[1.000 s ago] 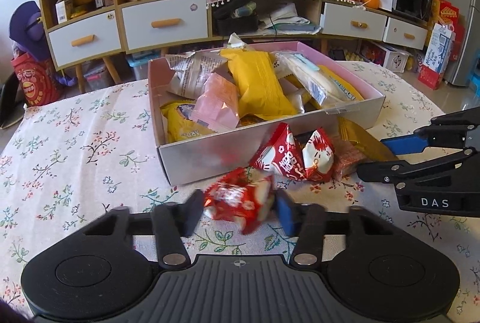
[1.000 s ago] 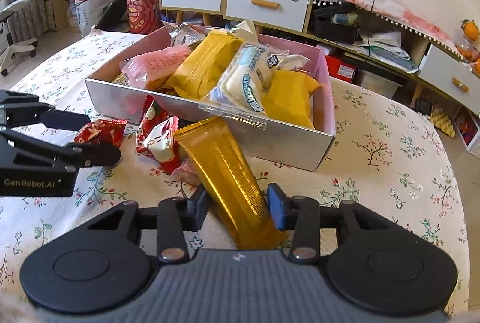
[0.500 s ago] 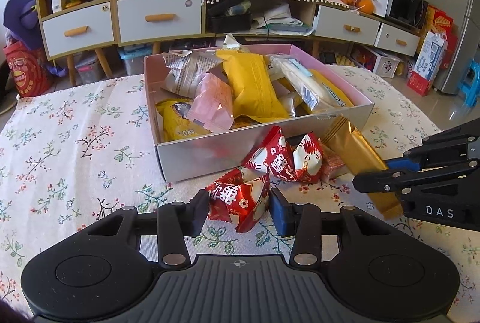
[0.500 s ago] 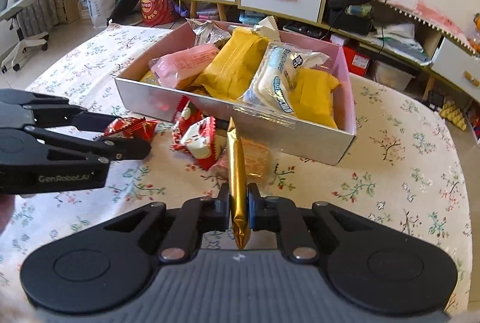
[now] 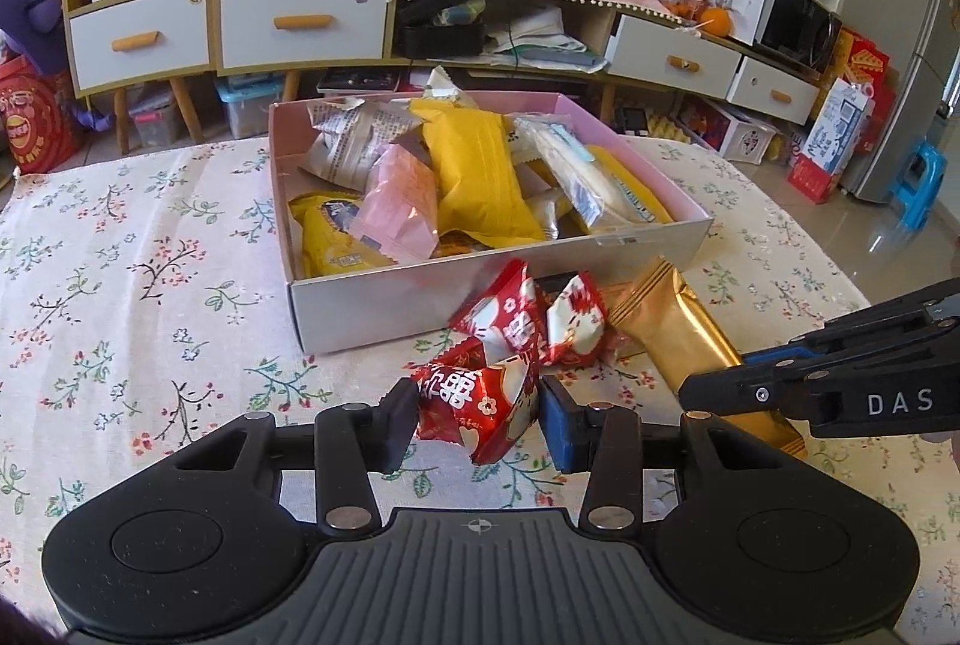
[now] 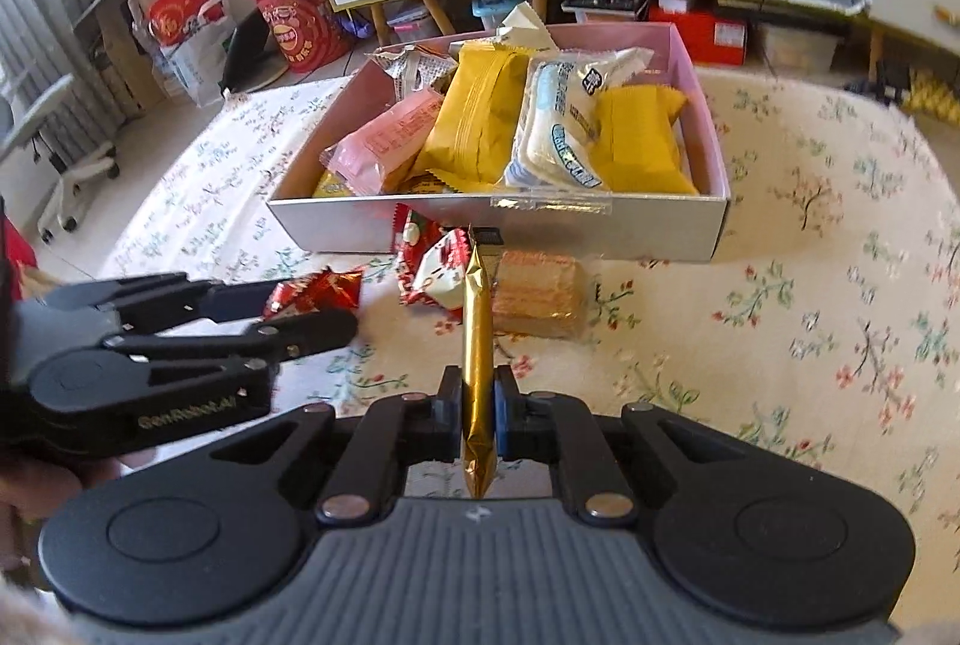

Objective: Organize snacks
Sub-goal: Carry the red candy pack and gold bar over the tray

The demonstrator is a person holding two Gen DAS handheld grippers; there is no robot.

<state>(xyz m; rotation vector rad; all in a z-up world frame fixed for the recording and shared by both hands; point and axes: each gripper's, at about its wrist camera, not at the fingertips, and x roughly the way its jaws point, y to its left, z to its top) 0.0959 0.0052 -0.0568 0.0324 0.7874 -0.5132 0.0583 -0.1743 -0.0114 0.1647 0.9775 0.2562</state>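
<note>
Long gold foil bar (image 6: pixel 478 345), edge-on, glossy; red crinkled packet (image 5: pixel 477 405), white print

Floral-cloth table (image 5: pixel 120 285): pink snack box (image 5: pixel 498 285), red packets (image 5: pixel 528 321), wafer pack (image 6: pixel 540 294) beside it.

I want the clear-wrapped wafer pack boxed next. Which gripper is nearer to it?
Right. The right gripper, shut on the gold bar, sits just in front of the wafer pack. The left gripper, holding a red candy, is farther off to the side.

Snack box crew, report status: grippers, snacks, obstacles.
Left gripper shut on red packet. Right gripper shut on gold bar. Box ahead, piled full.
</note>
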